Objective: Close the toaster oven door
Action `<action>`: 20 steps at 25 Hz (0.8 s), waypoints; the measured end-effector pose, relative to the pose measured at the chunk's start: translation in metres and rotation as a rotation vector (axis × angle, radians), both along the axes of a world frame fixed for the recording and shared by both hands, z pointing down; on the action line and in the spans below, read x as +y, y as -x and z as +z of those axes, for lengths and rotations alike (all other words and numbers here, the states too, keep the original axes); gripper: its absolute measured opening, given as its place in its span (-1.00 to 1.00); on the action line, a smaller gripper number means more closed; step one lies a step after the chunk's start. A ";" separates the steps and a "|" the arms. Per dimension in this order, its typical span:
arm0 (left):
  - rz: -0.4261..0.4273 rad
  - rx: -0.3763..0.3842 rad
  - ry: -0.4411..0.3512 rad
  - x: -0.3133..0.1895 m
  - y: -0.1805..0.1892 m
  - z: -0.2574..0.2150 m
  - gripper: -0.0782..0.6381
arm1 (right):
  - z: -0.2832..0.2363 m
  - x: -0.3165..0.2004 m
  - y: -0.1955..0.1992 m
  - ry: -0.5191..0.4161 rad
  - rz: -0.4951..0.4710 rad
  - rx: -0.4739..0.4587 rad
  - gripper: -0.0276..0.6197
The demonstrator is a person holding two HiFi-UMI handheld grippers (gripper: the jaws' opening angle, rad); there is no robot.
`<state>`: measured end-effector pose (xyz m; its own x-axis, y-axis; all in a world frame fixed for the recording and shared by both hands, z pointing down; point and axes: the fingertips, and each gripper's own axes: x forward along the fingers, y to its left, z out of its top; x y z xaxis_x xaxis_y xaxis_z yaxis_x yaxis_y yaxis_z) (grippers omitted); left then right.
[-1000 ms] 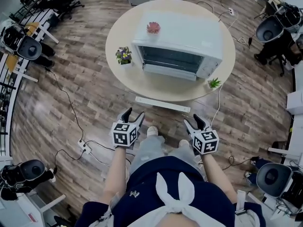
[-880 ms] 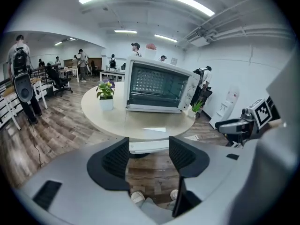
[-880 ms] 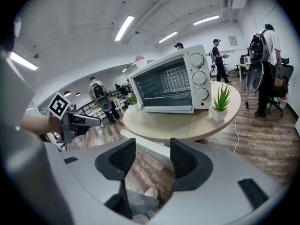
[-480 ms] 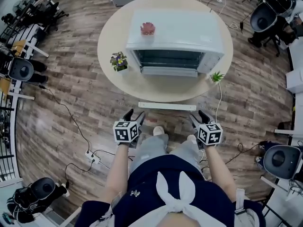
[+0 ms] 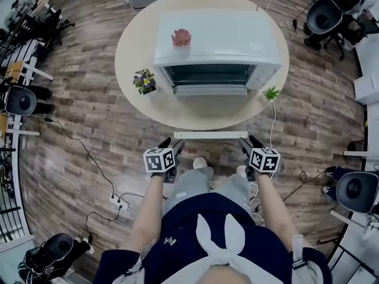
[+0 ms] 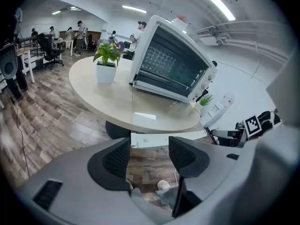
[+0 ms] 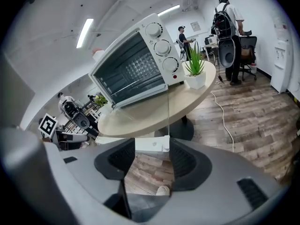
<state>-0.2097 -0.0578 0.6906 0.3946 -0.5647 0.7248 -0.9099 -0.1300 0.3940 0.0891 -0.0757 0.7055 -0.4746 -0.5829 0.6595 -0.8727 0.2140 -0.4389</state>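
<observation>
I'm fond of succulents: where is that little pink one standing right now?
In the head view, the pink succulent stands on top of the toaster oven, toward its left side, beyond the purple-flowered pot on the table.

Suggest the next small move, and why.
Probably ease both tongs forward onto the door handle. The left tongs and right tongs stand open at its ends, gripping nothing, the right's jaws having just been opening; the glass door lies folded down.
</observation>
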 end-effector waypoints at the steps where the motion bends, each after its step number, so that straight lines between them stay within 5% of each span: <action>1: -0.001 0.005 0.011 -0.001 0.001 0.004 -0.04 | 0.003 -0.001 0.000 0.006 0.004 0.001 -0.21; 20: 0.009 0.057 0.112 -0.012 0.005 0.041 -0.22 | 0.031 -0.004 0.000 0.075 -0.008 0.051 -0.41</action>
